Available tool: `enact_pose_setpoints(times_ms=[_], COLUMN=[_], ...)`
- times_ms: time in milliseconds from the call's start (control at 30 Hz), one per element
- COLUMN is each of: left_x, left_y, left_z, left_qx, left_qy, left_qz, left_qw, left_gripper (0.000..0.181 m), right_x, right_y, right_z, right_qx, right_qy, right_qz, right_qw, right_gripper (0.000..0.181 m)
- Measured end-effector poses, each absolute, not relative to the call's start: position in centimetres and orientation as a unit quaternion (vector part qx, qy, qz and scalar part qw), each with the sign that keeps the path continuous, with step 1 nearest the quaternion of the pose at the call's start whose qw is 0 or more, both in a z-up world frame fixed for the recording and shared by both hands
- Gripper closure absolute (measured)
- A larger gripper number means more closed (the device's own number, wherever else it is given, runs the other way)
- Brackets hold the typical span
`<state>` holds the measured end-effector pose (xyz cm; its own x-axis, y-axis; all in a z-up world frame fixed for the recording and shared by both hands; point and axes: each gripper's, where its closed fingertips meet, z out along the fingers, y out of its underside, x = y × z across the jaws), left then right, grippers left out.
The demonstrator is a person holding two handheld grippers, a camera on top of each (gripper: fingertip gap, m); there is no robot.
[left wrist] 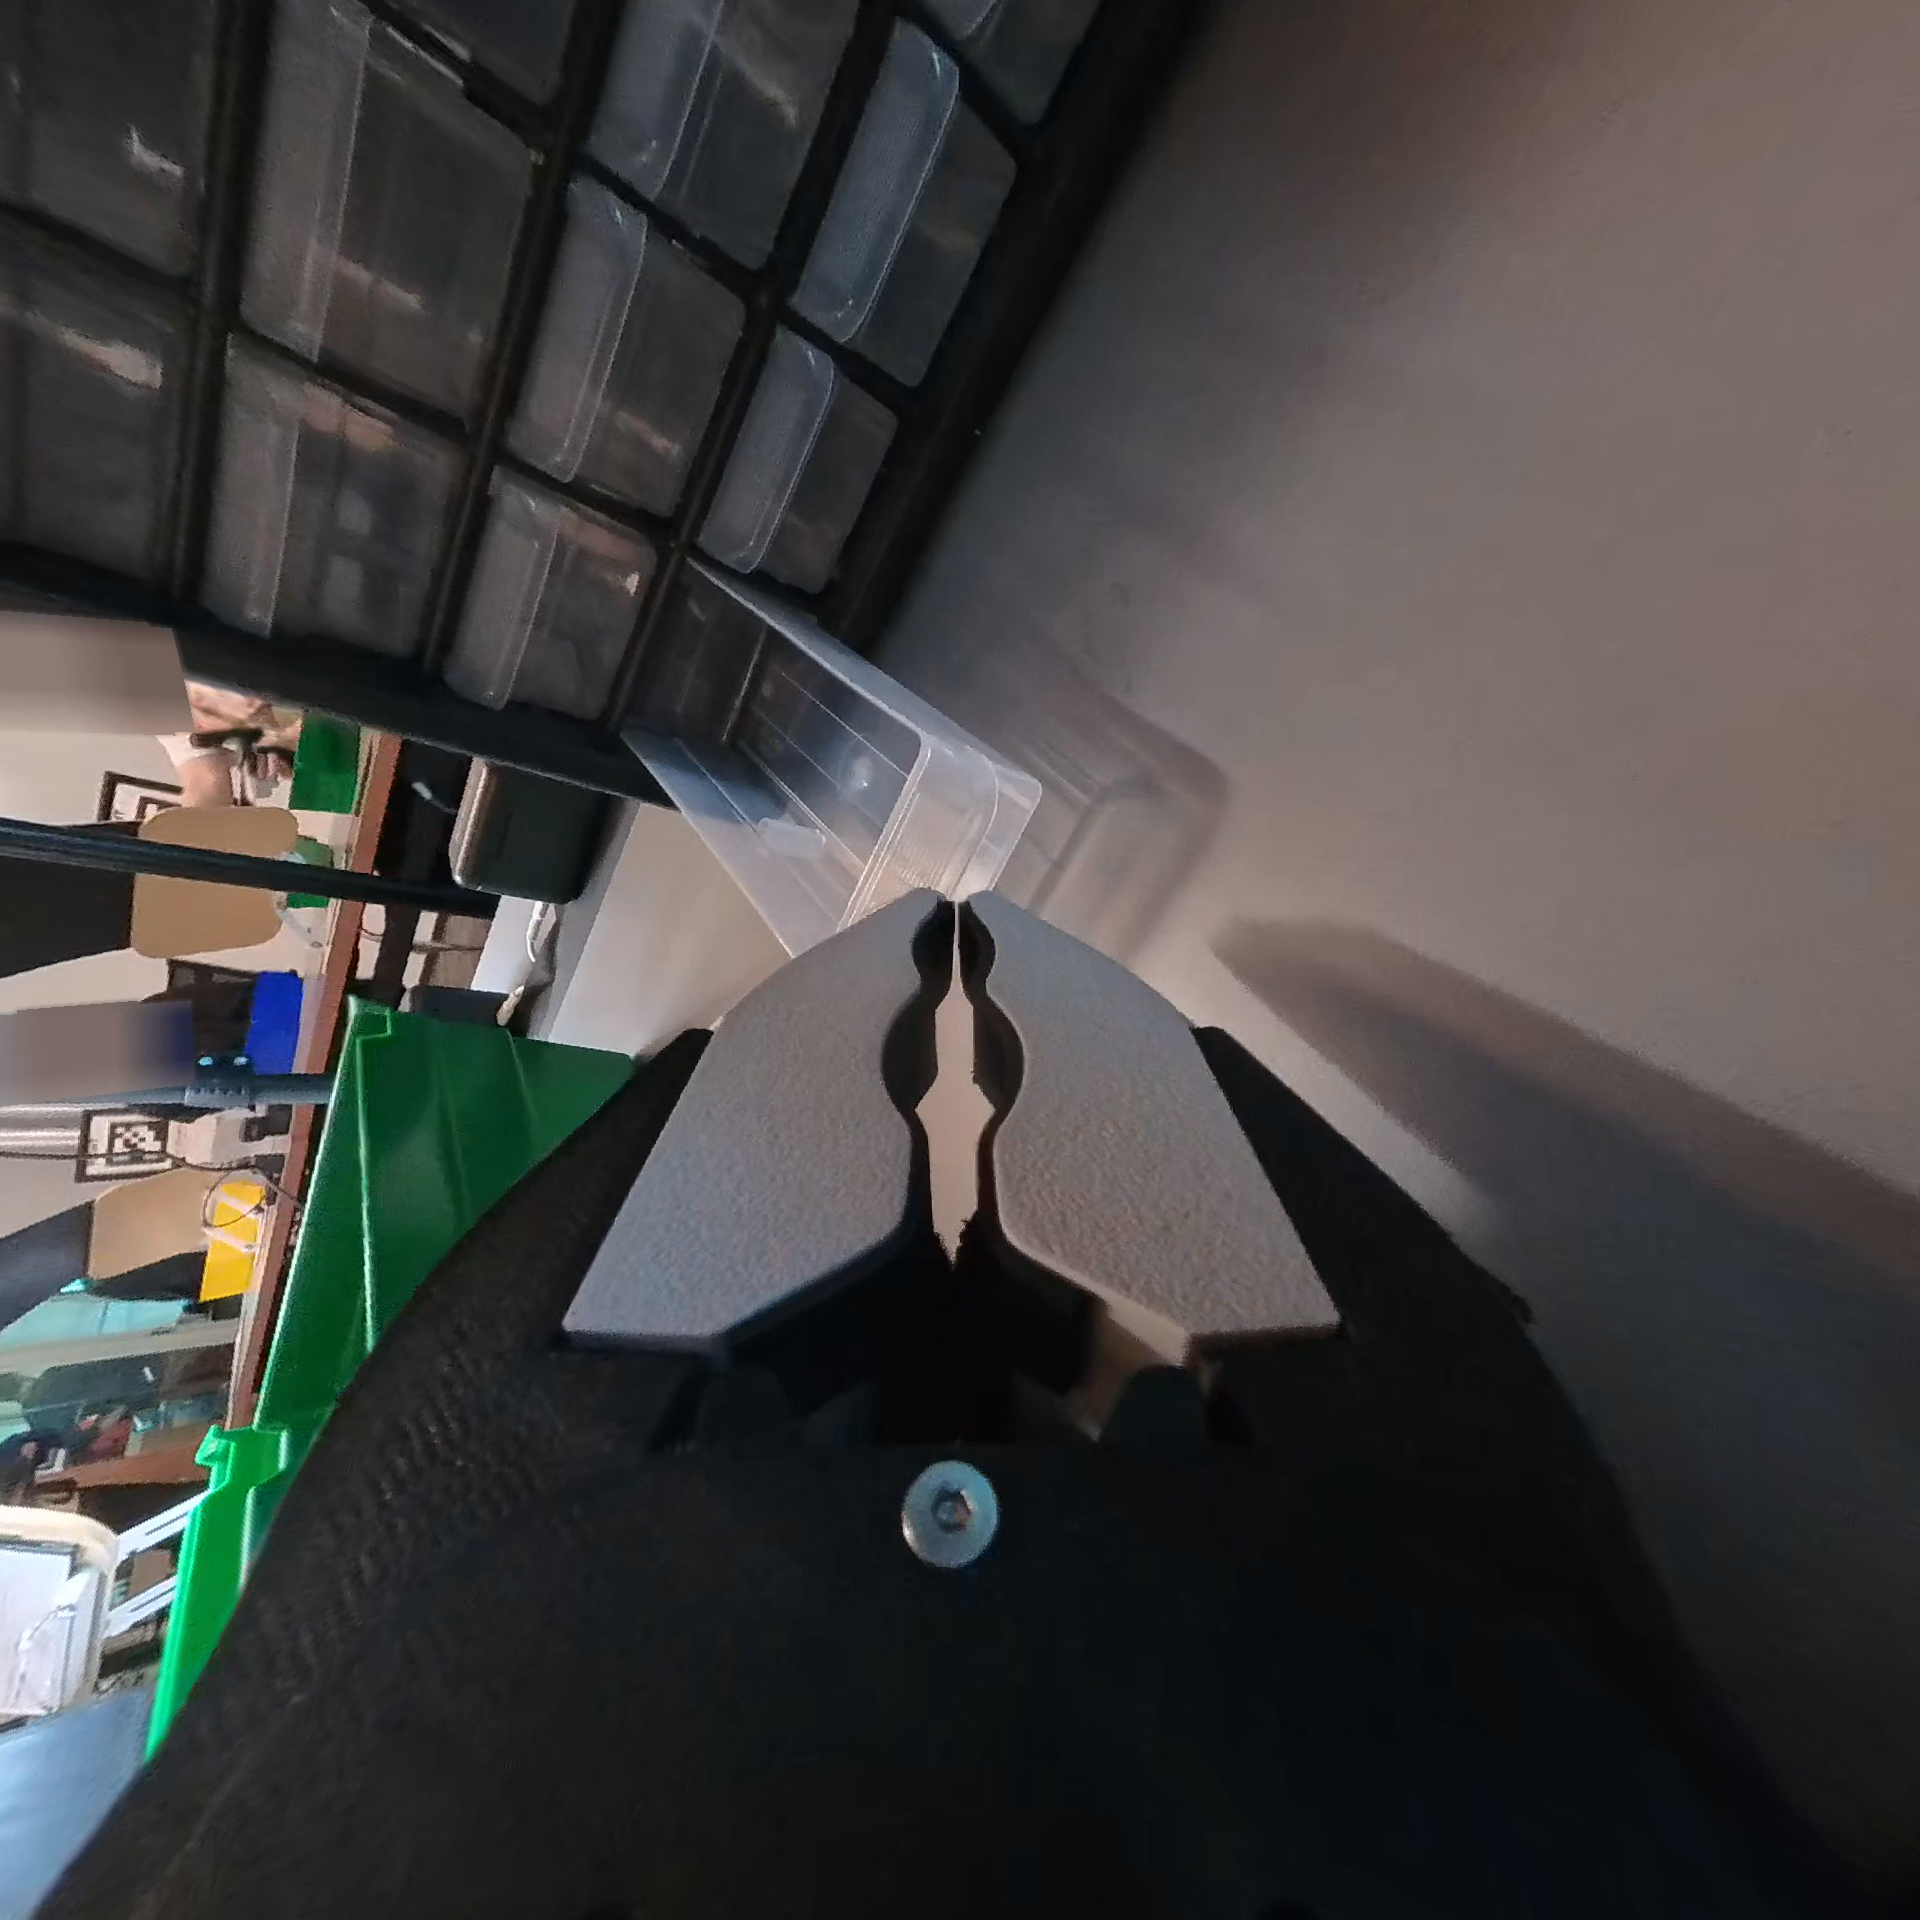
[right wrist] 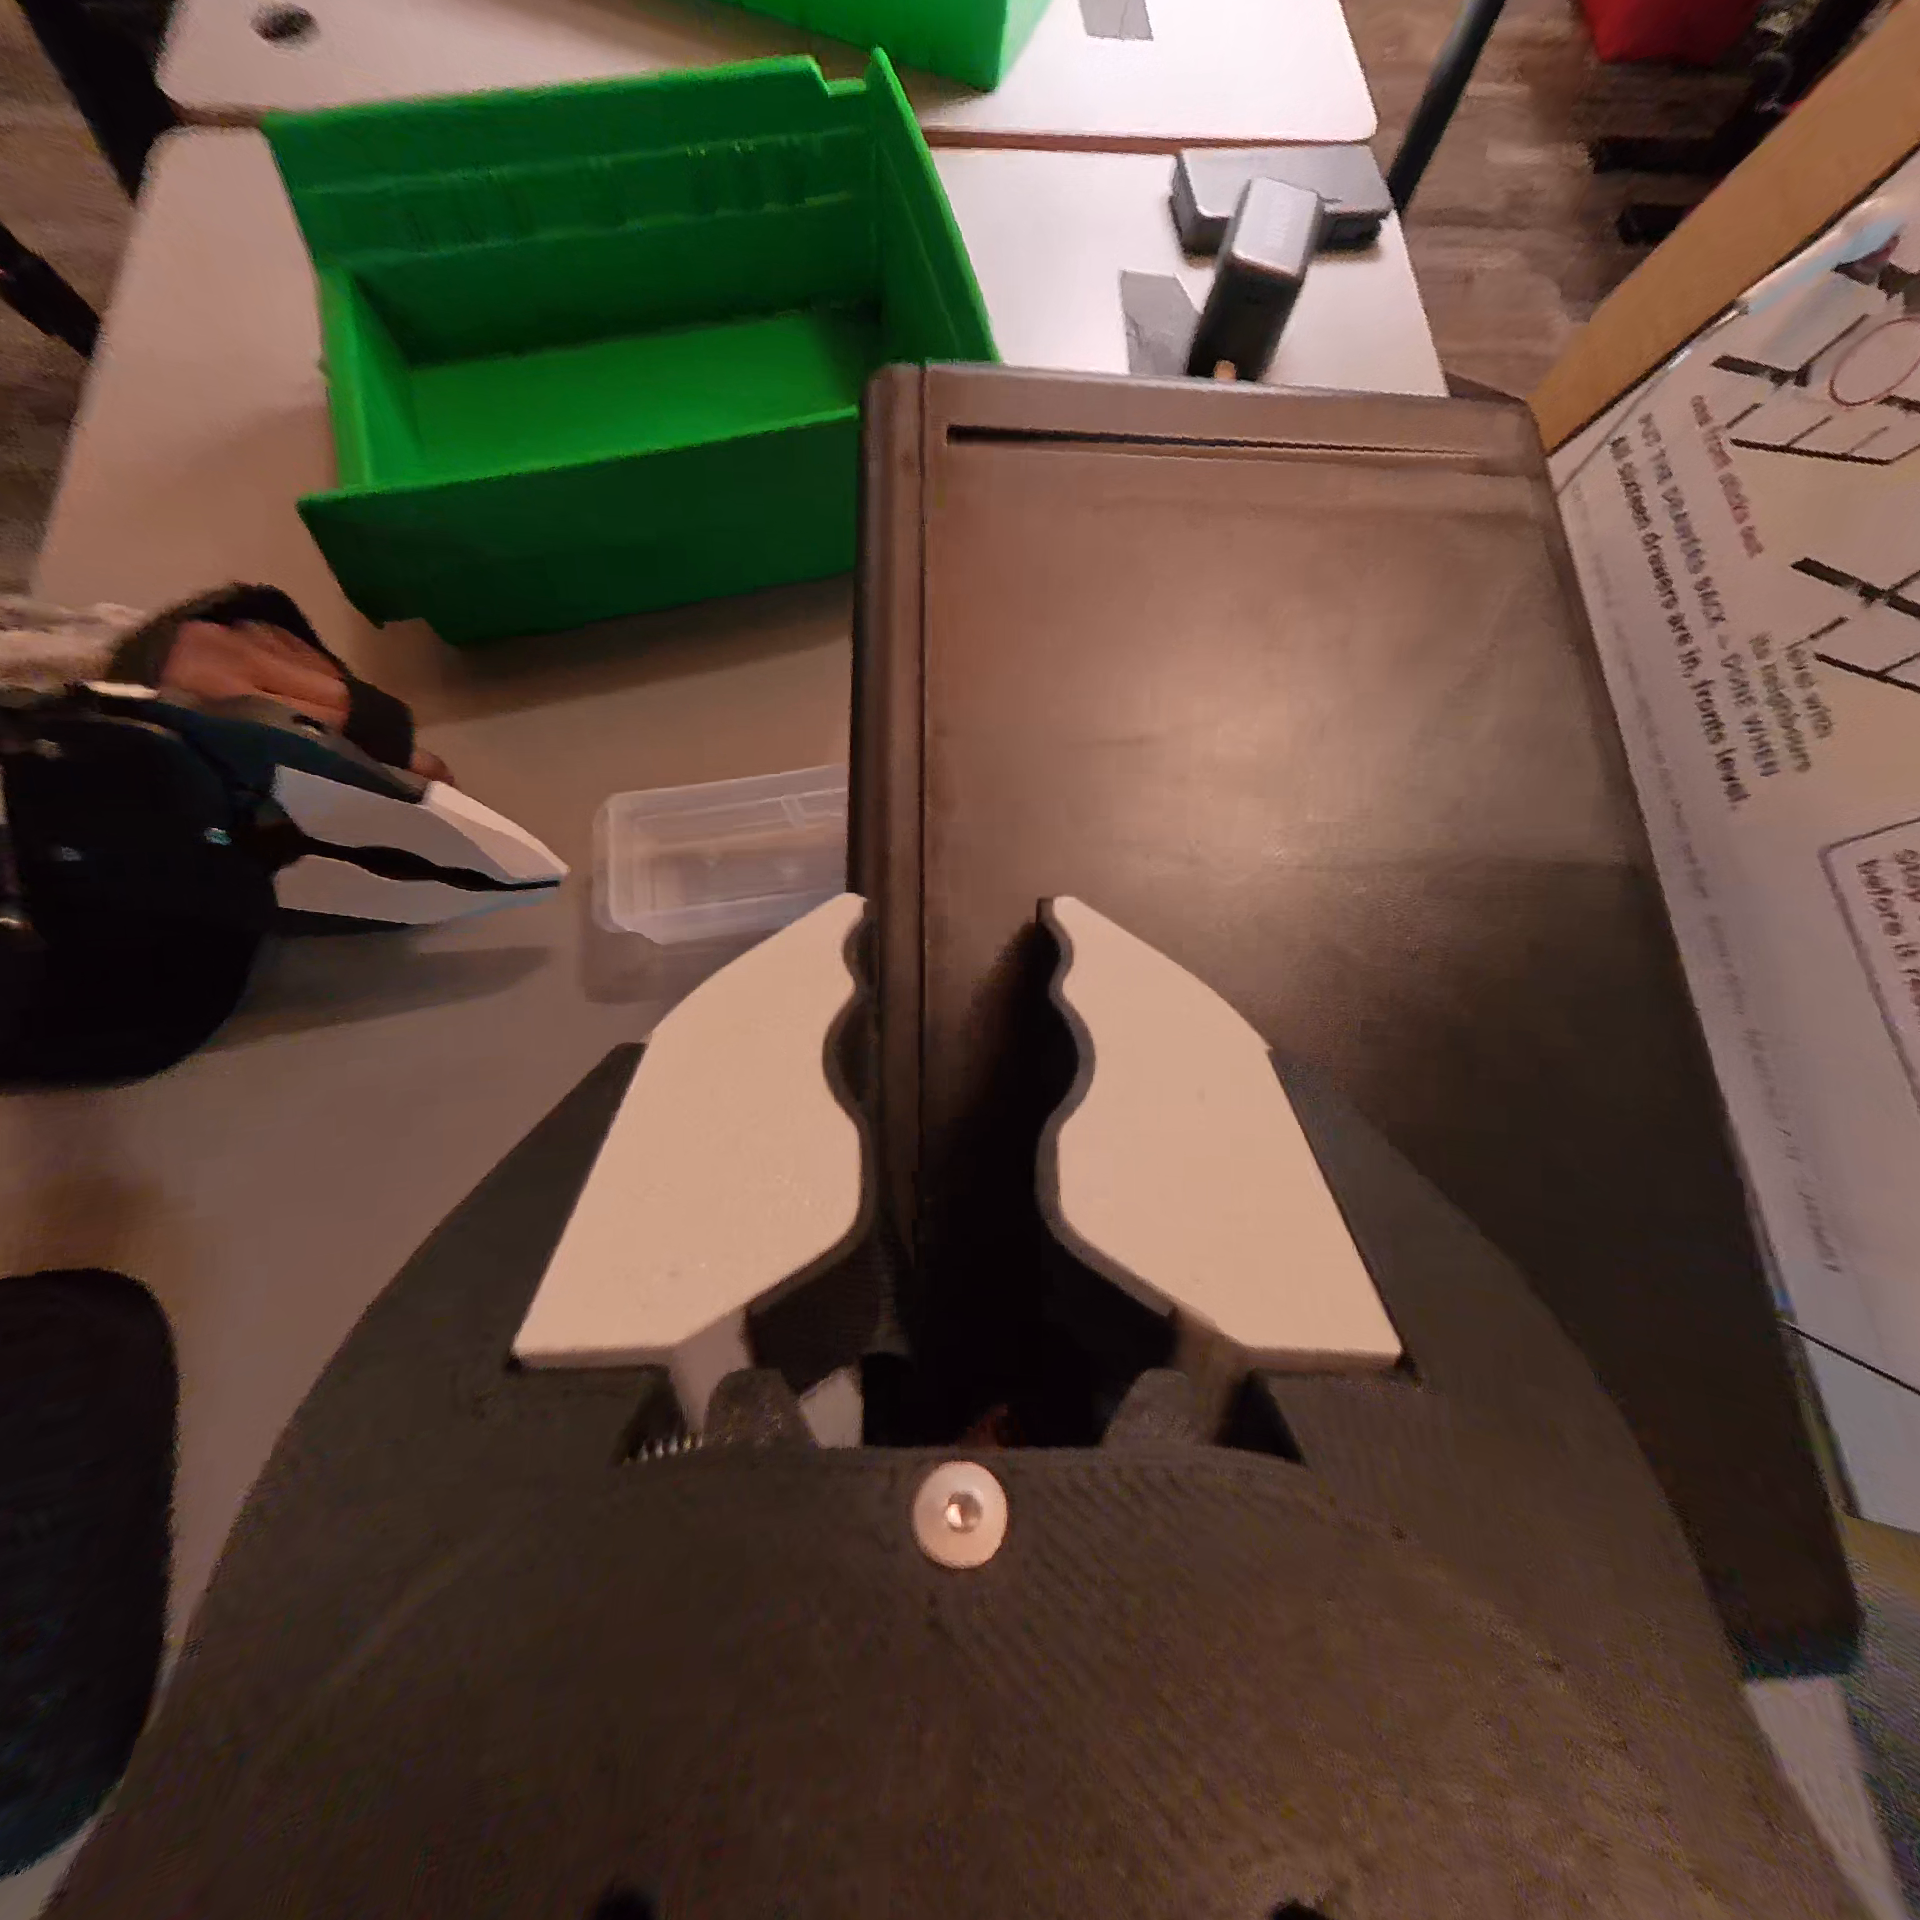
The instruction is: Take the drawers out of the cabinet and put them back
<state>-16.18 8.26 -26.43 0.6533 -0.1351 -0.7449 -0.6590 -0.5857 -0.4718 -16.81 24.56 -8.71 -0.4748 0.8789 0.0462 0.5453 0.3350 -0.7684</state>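
Observation:
The black drawer cabinet point(left wrist: 416, 717) stands on the grey table point(left wrist: 1455, 520), its slots filled with clear drawers. One clear drawer point(left wrist: 852, 790) in the bottom row sticks partly out. My left gripper point(left wrist: 954, 914) is shut, its tips right at that drawer's front. In the right wrist view the drawer point(right wrist: 717, 862) juts left from the cabinet point(right wrist: 1247, 727), and a sliver of table shows between it and the left gripper point(right wrist: 556, 881). My right gripper point(right wrist: 953, 909) is open and straddles the cabinet's top front edge; no pad clearly presses on it.
A green bin point(right wrist: 582, 551) stands on the table point(right wrist: 312, 1091) behind the drawer; it also shows in the left wrist view point(left wrist: 468, 1143). A cardboard box with a printed sheet point(right wrist: 1766, 727) lies right of the cabinet. Small dark blocks point(right wrist: 1262, 249) sit beyond. A gloved hand point(right wrist: 260, 665) holds the left gripper.

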Motion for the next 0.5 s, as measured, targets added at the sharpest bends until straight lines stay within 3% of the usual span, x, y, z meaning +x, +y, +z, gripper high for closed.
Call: enact_pose_setpoints(times_ms=[67, 167, 500], left_x=[-16.3, -16.4, -16.9], left_y=[8.3, 8.3, 9.2], left_z=[-26.4, -26.4, -26.5], left_qx=[-0.822, -0.823, -0.821], left_qy=[0.238, 0.239, 0.238], left_qz=[0.338, 0.335, 0.325], left_qw=[0.391, 0.392, 0.406], left_gripper=[0.180, 0.180, 0.180], right_x=[-17.0, -17.0, -17.0], right_y=[24.8, 26.3, 26.6], right_z=[-7.7, -8.8, -8.9], right_qx=[-0.466, -0.495, -0.516], right_qy=[-0.756, -0.758, -0.750], right_qz=[0.396, 0.357, 0.341], right_qw=[0.233, 0.231, 0.234], right_gripper=[0.155, 0.176, 0.180])
